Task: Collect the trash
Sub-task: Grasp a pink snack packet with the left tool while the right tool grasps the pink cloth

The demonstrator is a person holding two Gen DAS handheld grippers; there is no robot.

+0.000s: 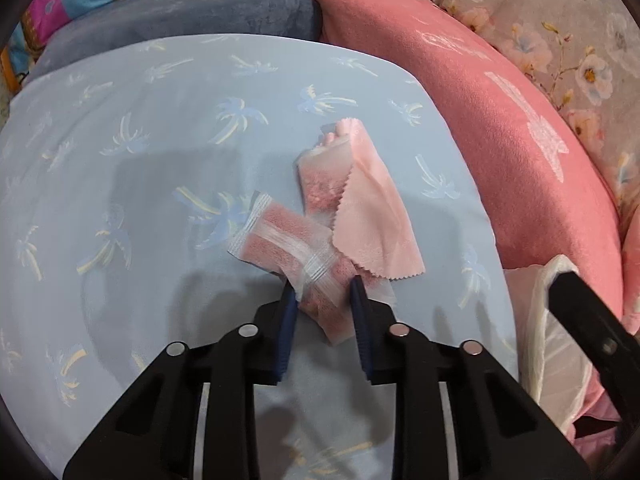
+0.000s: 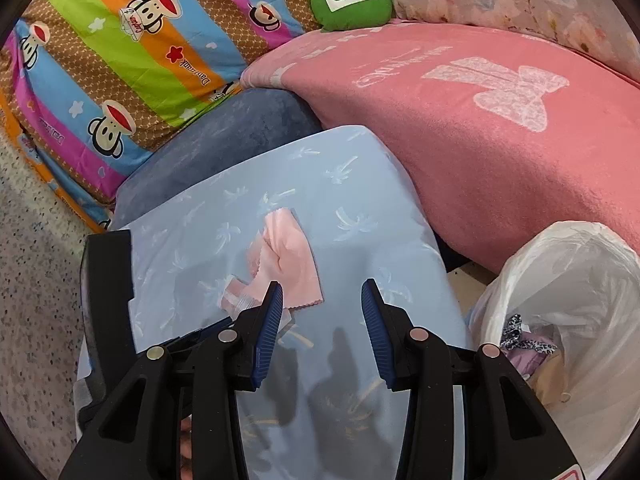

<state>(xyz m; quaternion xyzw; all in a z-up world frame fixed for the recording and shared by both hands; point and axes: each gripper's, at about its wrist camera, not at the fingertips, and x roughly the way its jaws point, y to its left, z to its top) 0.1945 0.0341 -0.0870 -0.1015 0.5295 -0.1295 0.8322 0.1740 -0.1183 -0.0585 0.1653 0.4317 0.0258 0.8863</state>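
Observation:
On a light blue palm-print pillow (image 1: 160,152) lie several pink snack wrappers and a pink cloth (image 1: 372,216). My left gripper (image 1: 322,288) is open, its blue fingers straddling the nearest wrapper (image 1: 324,304) without squeezing it. A second wrapper (image 1: 276,236) lies to the left, a third (image 1: 320,184) behind, partly under the cloth. My right gripper (image 2: 322,292) is open and empty above the pillow (image 2: 360,200); the cloth (image 2: 290,260) and a wrapper (image 2: 238,298) lie just beyond its left finger. A white trash bag (image 2: 576,300) stands at its right.
A pink blanket (image 1: 500,140) borders the pillow on the right, a blue-grey cushion (image 1: 200,12) behind. The bag edge (image 1: 548,320) and the right gripper body (image 1: 592,320) show in the left wrist view. The left gripper body (image 2: 108,280) shows at left. A striped monkey-print quilt (image 2: 140,60) and speckled floor (image 2: 32,280) lie at left.

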